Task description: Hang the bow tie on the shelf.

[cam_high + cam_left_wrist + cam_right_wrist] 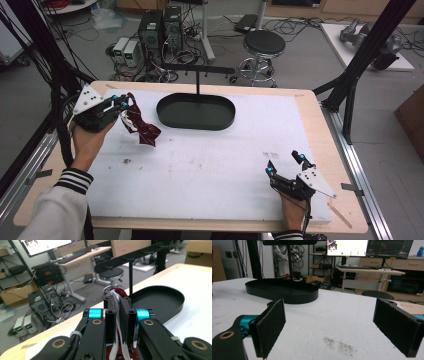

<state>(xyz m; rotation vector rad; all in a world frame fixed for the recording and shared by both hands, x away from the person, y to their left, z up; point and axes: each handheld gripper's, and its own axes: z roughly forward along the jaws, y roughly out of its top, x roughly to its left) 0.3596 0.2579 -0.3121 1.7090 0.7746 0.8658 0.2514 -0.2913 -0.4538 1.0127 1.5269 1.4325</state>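
One item is in play: in the high view you are holding a dark red cloth [141,125] with white cords in your left gripper [121,103], lifted near the table's [210,165] far left corner, its loose end hanging close to or onto the white surface. It is hanging just left of the black tray [196,111], whose rack post is rising behind it. Your right gripper [285,164] is resting at the near right, well apart from both.

Along the left gripper view, the jaws are clamping the cloth [121,293] and cords, with a metal ring [109,288] showing above them and the rack's bar [130,256] ahead.

Along the right gripper view, the jaws are standing wide apart over bare table, the tray [282,291] beyond.

Judging from this, you are done with the pickup; carrying it to the rack or tray is probably what's left.
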